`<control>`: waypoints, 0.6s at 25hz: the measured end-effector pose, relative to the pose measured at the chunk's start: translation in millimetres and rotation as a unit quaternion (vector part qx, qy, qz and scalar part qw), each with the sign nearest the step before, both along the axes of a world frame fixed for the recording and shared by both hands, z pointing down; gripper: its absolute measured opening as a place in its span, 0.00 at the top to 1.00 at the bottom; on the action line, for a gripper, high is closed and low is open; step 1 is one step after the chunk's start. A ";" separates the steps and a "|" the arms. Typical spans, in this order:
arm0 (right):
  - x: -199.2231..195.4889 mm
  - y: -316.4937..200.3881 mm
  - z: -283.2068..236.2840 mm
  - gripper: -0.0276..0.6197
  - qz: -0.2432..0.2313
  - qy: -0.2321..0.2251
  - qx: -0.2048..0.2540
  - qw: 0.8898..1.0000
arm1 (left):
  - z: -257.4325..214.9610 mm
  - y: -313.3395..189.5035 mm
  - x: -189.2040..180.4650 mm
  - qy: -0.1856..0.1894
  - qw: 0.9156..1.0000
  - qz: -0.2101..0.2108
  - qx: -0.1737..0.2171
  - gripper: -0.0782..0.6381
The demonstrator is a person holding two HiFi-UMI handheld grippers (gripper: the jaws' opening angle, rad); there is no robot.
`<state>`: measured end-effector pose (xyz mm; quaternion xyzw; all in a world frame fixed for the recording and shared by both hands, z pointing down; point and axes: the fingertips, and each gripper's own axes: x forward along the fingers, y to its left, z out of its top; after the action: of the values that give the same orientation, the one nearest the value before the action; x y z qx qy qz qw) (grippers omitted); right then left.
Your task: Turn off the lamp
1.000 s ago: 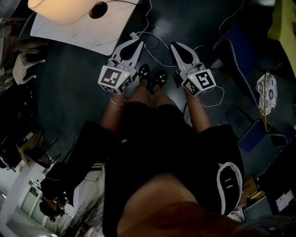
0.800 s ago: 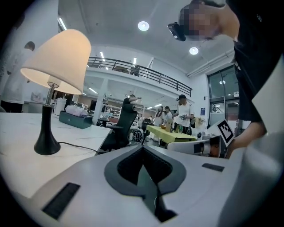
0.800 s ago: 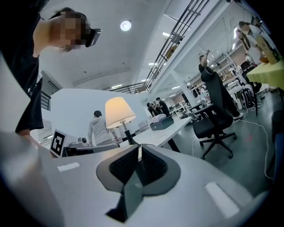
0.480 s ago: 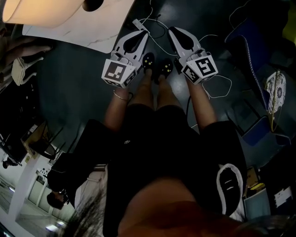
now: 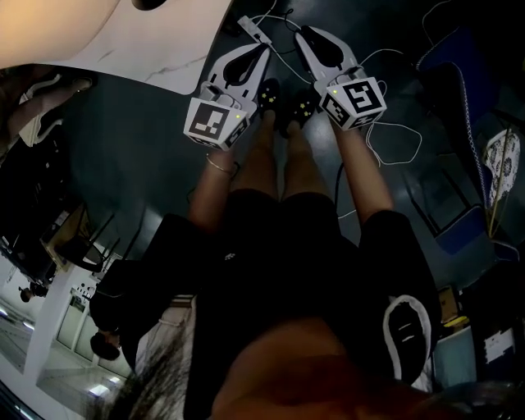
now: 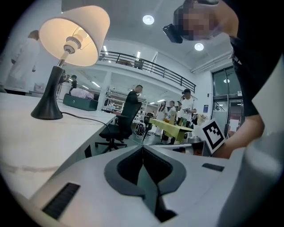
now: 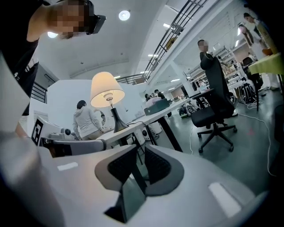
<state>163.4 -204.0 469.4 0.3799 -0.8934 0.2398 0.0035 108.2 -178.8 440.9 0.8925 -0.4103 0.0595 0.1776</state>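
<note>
The lamp is lit. Its glowing shade (image 5: pixel 49 25) is cut off at the top left of the head view, over the white table (image 5: pixel 164 49). In the left gripper view the shade (image 6: pixel 75 33) and black base (image 6: pixel 46 111) stand far left, with a thin cable (image 6: pixel 84 117) trailing from the base. In the right gripper view the lamp (image 7: pixel 107 91) stands well ahead. My left gripper (image 5: pixel 261 49) hangs by the table's corner, shut and empty (image 6: pixel 143 146). My right gripper (image 5: pixel 303 33) (image 7: pixel 141 148) has just been opening; a narrow gap shows, nothing in it.
A white power strip (image 5: pixel 254 33) and loose white cables (image 5: pixel 394 139) lie on the dark floor by the person's shoes (image 5: pixel 283 102). A blue chair (image 5: pixel 459 107) stands right. A black office chair (image 7: pixel 217 111) is ahead, and people stand farther back.
Both grippers have shifted up the head view towards the table's corner and the power strip. The lamp shade has slid to the top left edge.
</note>
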 end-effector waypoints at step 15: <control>-18.8 -42.2 55.9 0.85 0.001 0.021 -0.003 1.000 | 52.7 -17.3 -10.1 -0.010 1.000 -0.014 -0.018 0.88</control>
<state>144.6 -246.2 525.3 0.3853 -0.8923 0.2342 0.0229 98.1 -196.1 493.6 0.8824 -0.4238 0.0736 0.1906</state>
